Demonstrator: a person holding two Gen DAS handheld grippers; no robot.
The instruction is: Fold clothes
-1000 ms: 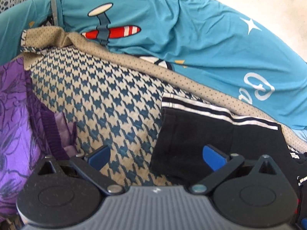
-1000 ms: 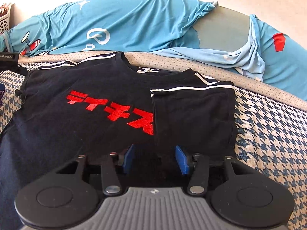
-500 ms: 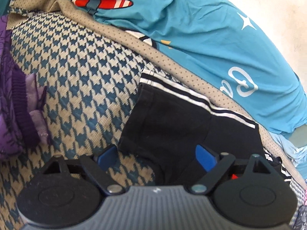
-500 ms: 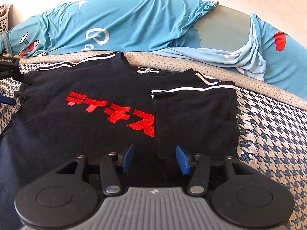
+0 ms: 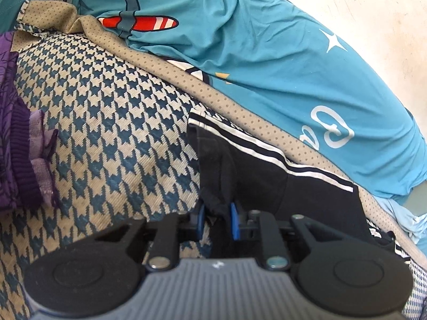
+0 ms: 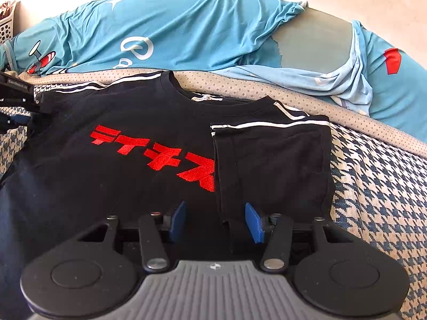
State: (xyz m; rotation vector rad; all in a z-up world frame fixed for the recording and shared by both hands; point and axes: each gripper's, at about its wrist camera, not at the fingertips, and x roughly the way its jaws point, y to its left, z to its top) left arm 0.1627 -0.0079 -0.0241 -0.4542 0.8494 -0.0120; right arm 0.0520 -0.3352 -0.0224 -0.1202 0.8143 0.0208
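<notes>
My left tool (image 5: 215, 220) has its two blue pads drawn close together on the edge of the black T-shirt's (image 6: 128, 160) sleeve (image 5: 240, 165), a small bunch of dark cloth pinched between them. The sleeve, trimmed with white stripes, lies on the houndstooth cover (image 5: 106, 133) with its striped edge just beside the tan dotted border (image 5: 213, 90). In my right view this same tool (image 6: 16, 106) shows at the far left, touching the shirt's left sleeve end.

My right tool (image 6: 215, 220) stands open, its blue pads well apart, holding nothing. It hangs over the lower middle of the T-shirt, one pad over the shirt's front and the other over the part already folded in.

The T-shirt lies spread face up on the houndstooth cover, neck away from me, with red block lettering (image 6: 157, 154) across the chest. Its right side, sleeve included, is folded inward over the front and covers the end of the lettering; the left side lies flat and unfolded.

Beyond the tan border lies a teal sheet (image 6: 186, 32) printed with a red-and-white plane (image 5: 136, 22) and white stars. A purple garment (image 5: 18, 146) sits bunched at the left edge of my left view, apart from the shirt. A white perforated basket (image 6: 6, 25) shows at the far left corner in the right view.
</notes>
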